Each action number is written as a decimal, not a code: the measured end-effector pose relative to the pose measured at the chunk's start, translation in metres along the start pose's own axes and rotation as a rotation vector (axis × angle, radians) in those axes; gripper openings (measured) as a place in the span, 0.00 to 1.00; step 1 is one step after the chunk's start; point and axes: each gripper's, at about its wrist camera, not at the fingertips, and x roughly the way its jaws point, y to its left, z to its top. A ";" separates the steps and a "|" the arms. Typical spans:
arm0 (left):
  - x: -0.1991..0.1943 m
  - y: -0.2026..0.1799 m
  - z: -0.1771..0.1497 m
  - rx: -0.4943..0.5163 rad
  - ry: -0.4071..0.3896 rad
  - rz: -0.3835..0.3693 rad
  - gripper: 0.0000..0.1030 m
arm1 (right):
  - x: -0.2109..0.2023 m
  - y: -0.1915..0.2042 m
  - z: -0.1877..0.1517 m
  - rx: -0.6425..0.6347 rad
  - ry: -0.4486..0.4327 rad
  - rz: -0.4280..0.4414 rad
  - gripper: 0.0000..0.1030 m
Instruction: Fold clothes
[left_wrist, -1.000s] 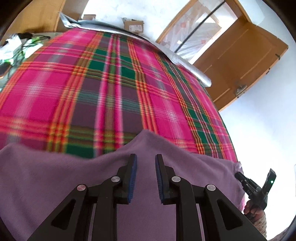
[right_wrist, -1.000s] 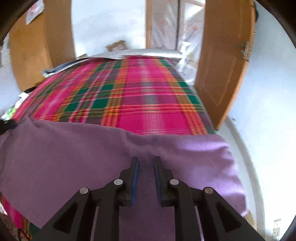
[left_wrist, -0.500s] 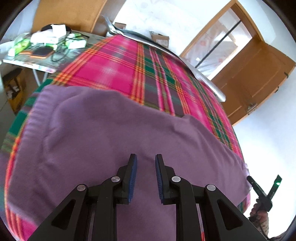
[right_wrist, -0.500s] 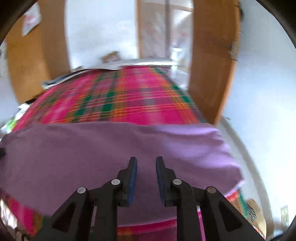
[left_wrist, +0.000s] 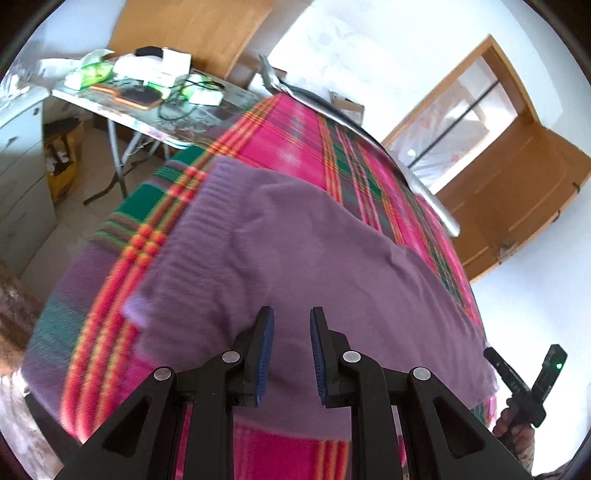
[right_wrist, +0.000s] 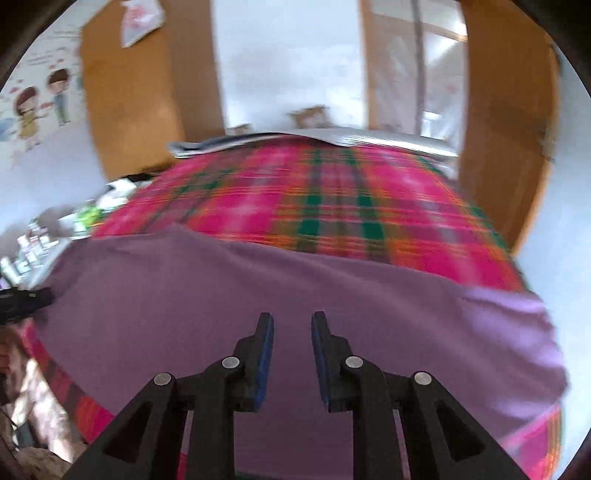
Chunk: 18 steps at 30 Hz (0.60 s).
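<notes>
A cluttered folding table (left_wrist: 207, 122) stands beside the plaid blanket (left_wrist: 295, 144), an open wooden door (left_wrist: 517, 192) beyond.

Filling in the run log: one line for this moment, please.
stage: fold clothes | left gripper: open, empty | right gripper: open, empty | sweater: flat on plaid blanket

Both views are bright with daylight, which enters through the glazed doorway (left_wrist: 458, 122) behind the bed; its panes and the white walls wash out to near-white glare. The left wrist picture is fairly sharp at centre, where the ribbed knit of the purple sweater (left_wrist: 295, 258) reads clearly, and softens toward the rim. The right wrist picture is smeared by motion blur: the plaid blanket (right_wrist: 325, 206) streaks sideways. Fisheye distortion bows the door frames, and a dark vignette rings every corner. Shadows are soft and faint
</notes>
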 end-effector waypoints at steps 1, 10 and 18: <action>-0.003 0.004 -0.002 -0.009 -0.006 -0.001 0.20 | 0.005 0.014 0.004 -0.031 0.001 0.039 0.21; -0.024 0.024 -0.006 -0.043 -0.052 0.000 0.20 | 0.034 0.120 0.012 -0.287 0.049 0.218 0.21; -0.035 0.036 -0.012 -0.063 -0.063 -0.032 0.20 | 0.055 0.178 -0.005 -0.394 0.118 0.343 0.21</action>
